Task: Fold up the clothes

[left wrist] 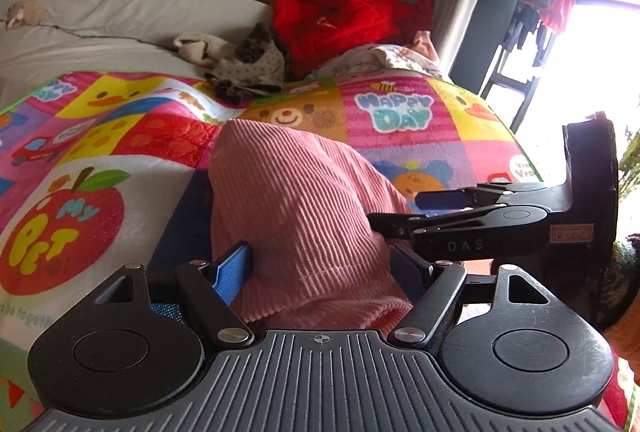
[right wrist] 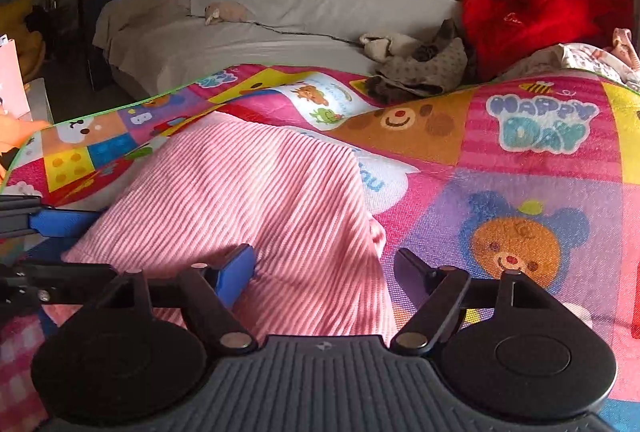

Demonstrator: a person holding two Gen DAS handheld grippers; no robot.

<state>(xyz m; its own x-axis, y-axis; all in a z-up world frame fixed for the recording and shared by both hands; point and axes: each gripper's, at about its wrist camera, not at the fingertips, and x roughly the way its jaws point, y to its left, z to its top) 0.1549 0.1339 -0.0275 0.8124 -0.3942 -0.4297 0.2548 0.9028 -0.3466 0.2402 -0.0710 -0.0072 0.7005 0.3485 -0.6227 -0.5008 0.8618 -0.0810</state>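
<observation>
You are spreading both open tongs, left tongs (left wrist: 320, 264) and right tongs (right wrist: 324, 264), over the pink ribbed garment (left wrist: 292, 199), gripping nothing; pinch matching corners before folding.

Both grippers (left wrist: 320, 264) (right wrist: 324, 264) are black, with blue finger pads (left wrist: 232, 274), silver screws and ribbed grey bases (one stamped "DAS").
</observation>
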